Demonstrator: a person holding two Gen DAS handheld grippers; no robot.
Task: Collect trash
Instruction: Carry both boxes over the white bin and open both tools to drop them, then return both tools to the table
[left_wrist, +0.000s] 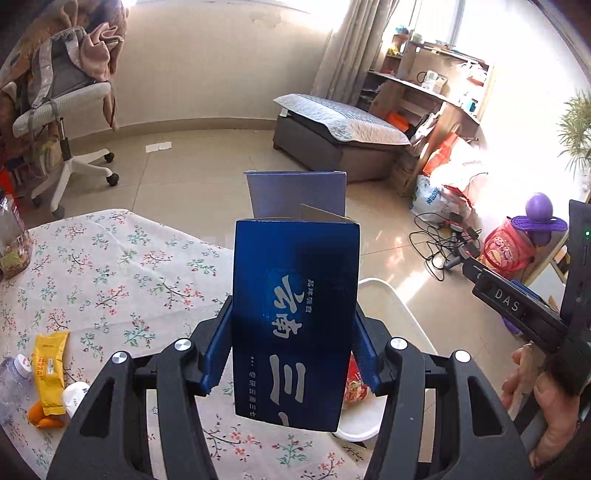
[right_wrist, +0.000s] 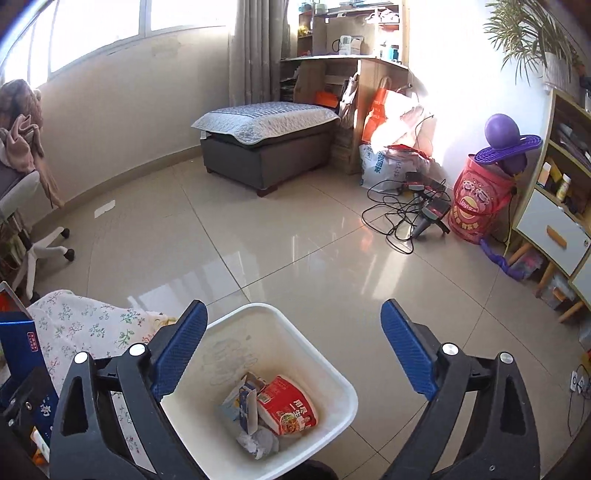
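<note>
The left gripper (left_wrist: 291, 354) clamped a blue carton (left_wrist: 295, 314), whose bulk hid most of the white bin (left_wrist: 384, 295). The right gripper (right_wrist: 293, 354) gaped empty above that bin, where a red noodle cup (right_wrist: 288, 404) and crumpled paper (right_wrist: 258, 441) lay, partly cut off.

White bin (right_wrist: 332, 373) mouth open, floor (right_wrist: 295, 240) beyond clear, table (right_wrist: 85, 321) flanking left

Glossy beige floor tiles (right_wrist: 295, 240) catch strong sunlight from the windows (right_wrist: 110, 29) above a cream wall (right_wrist: 129, 110). A grey ottoman (right_wrist: 266, 155) with a quilted cover sits by the curtain (right_wrist: 255, 51). Wooden shelves (right_wrist: 351, 74) stand beside it, an office chair (left_wrist: 62, 110) at far left.
</note>
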